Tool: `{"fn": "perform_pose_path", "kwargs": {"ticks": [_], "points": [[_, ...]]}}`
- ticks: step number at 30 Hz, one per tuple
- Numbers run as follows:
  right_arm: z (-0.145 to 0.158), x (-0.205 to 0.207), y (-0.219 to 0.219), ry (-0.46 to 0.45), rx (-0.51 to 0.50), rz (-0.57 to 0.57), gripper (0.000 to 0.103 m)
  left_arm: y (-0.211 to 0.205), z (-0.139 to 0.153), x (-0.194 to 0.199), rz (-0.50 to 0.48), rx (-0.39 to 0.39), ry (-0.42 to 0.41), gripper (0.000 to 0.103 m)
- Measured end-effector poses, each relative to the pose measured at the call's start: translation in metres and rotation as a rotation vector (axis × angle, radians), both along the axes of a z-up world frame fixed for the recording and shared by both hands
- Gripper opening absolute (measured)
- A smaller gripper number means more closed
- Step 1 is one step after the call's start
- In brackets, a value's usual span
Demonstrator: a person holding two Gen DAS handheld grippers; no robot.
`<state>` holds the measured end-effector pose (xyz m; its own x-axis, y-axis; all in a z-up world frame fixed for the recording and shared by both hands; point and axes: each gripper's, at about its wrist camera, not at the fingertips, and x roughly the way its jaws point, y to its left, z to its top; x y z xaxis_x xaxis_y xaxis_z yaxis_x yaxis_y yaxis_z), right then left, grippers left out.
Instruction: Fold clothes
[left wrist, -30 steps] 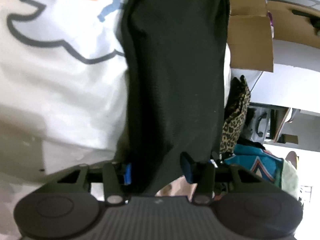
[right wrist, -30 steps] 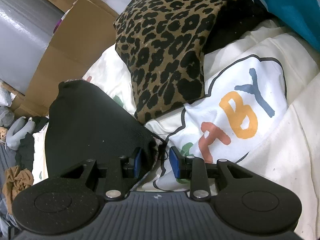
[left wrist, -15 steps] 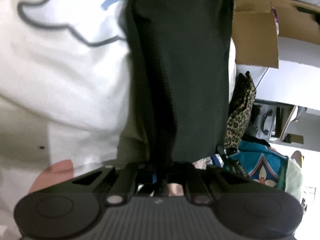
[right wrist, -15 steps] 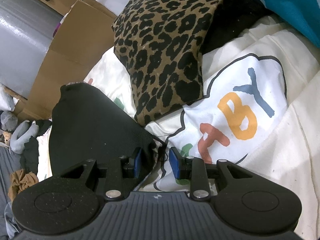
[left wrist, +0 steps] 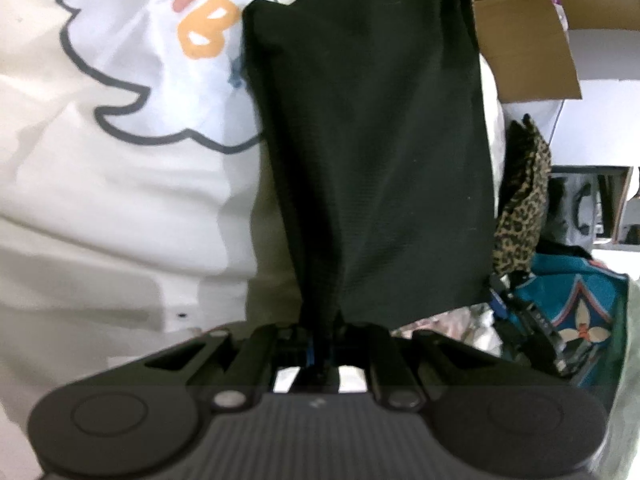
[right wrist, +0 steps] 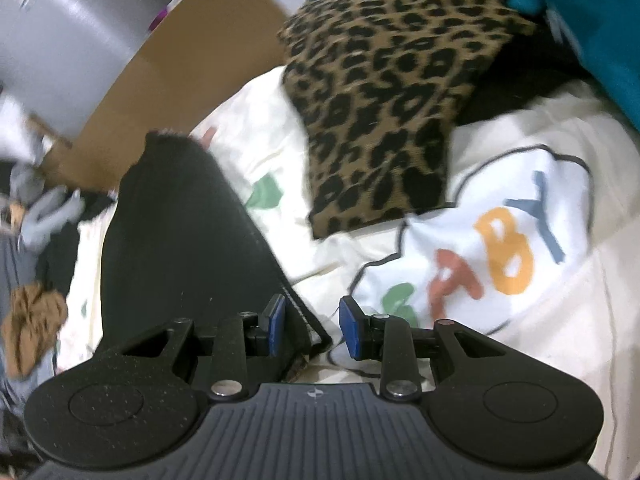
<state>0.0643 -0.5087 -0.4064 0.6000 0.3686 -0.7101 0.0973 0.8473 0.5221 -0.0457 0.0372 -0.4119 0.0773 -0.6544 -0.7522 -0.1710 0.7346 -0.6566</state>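
Cream printed bedsheet [right wrist: 560, 332], cardboard box [left wrist: 524, 44] behind, left tool [left wrist: 320, 344] pinching black garment [left wrist: 368, 152], right tool [right wrist: 312, 324] open

Leopard garment [right wrist: 384, 92] on printed bedsheet [right wrist: 560, 320]

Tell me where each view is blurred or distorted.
Left wrist view: soft all over, lettering on the white sheet smeared, black garment nearly textureless, edges bowed. Right wrist view: motion blur toward the edges, leopard cloth and cardboard streaked; gripper sharp.
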Motion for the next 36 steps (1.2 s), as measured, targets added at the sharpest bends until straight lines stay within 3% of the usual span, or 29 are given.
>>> {"fn": "perform_pose_path", "kwargs": {"ticks": [11, 14, 15, 19, 24, 33, 36], "points": [[-0.009, 0.029, 0.021, 0.058, -0.078, 0.159, 0.036, -0.002, -0.004, 0.003, -0.014, 0.021, -0.001, 0.007], [-0.008, 0.029, 0.023, 0.095, -0.098, 0.179, 0.027, -0.002, -0.002, 0.004, -0.018, 0.026, -0.003, 0.007], [-0.008, 0.028, 0.025, 0.105, -0.103, 0.184, 0.015, -0.002, -0.001, 0.004, -0.020, 0.026, -0.004, 0.007], [-0.005, 0.025, 0.028, 0.125, -0.107, 0.169, 0.007, -0.001, 0.007, 0.005, -0.025, 0.028, -0.005, 0.007], [0.010, 0.020, 0.030, 0.141, -0.110, 0.143, 0.006, 0.001, 0.030, 0.011, -0.020, 0.031, 0.008, 0.006], [0.043, -0.008, 0.030, 0.190, -0.059, 0.136, 0.006, 0.005, 0.077, 0.021, -0.110, 0.114, 0.002, 0.006], [0.047, -0.019, 0.030, 0.207, -0.048, 0.133, 0.006, -0.022, 0.072, 0.028, -0.140, 0.132, 0.009, 0.006]]}}
